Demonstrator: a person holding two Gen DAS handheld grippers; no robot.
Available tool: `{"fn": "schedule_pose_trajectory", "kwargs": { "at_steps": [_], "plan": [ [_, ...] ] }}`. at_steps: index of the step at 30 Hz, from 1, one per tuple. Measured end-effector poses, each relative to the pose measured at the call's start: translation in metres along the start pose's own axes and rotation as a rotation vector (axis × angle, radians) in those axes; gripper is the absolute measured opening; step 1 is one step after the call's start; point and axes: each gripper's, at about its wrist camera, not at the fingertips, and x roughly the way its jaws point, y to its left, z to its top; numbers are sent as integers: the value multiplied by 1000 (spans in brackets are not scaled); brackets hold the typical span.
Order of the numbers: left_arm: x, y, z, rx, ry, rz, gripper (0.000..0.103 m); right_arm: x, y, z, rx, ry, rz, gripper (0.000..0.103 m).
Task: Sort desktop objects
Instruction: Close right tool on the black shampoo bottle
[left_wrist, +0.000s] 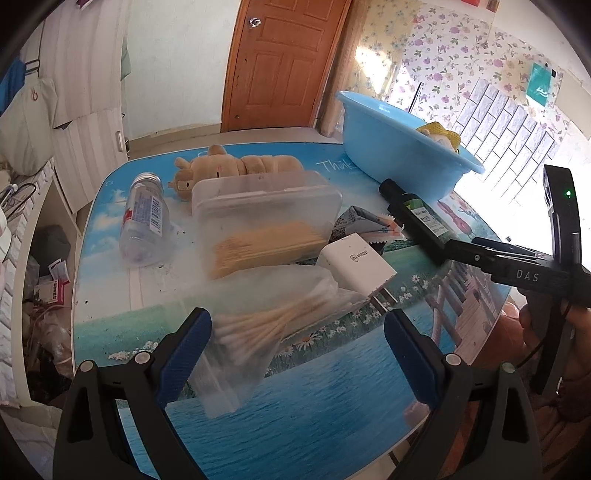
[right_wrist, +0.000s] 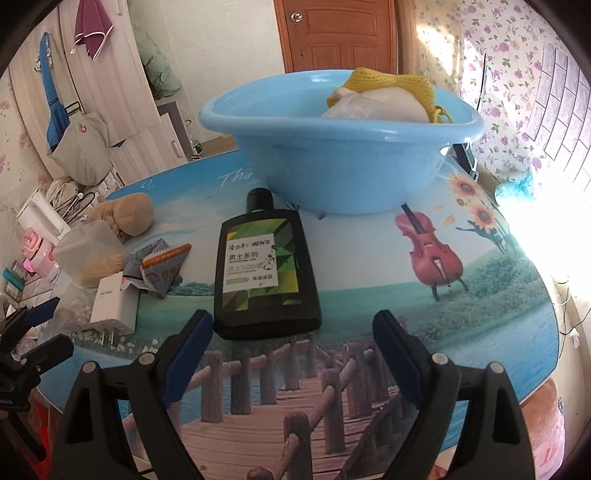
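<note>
My left gripper (left_wrist: 297, 332) is open over a clear bag of cotton swabs (left_wrist: 266, 328) that lies between its fingers on the table. My right gripper (right_wrist: 293, 332) is open just in front of a black bottle (right_wrist: 264, 269) lying flat; the bottle also shows in the left wrist view (left_wrist: 413, 218). The right gripper shows in the left wrist view (left_wrist: 439, 251) with its fingers beside the bottle. A blue basin (right_wrist: 332, 155) behind the bottle holds a yellow and white soft thing (right_wrist: 384, 96). A white charger (left_wrist: 356, 266) lies by the swabs.
A clear box of toothpicks (left_wrist: 266, 221), a clear plastic bottle (left_wrist: 146, 218), a tan plush toy (left_wrist: 229, 166) and snack packets (right_wrist: 162, 266) lie on the picture-printed table (right_wrist: 369, 332). The table edge is near on the right. Clutter lies on the floor at the left.
</note>
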Motion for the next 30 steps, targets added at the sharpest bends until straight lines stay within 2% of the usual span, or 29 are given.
{"fn": "schedule_pose_trajectory", "kwargs": {
  "at_steps": [2,4,5,6,11,17,18,19,30],
  "plan": [
    [-1,2,-1,-9,-4,-7,93,-2,3,1,-10,-12,6,90],
    [-3,2,-1,-3,-11,-15,75,-4,8,1,-23,-29,16,90],
    [-3,2,-1,7,-11,-4,57,-4,11,2,-31,-34,21,90],
    [-3,2,-1,15,-9,10,52,-4,11,1,-40,-35,26,90],
    [-4,6,-2,12,-8,3,47,4,21,5,-69,-29,21,90],
    [-8,7,-5,16,-10,-11,47,21,23,15,-88,-28,10,89],
    [-9,7,-6,16,-9,-15,47,23,22,16,-90,-29,17,82],
    [-10,8,-6,17,-10,-18,47,25,21,16,-93,-24,12,62],
    [-16,6,-14,34,-3,-14,48,10,4,0,-98,1,36,61]
  ]
}}
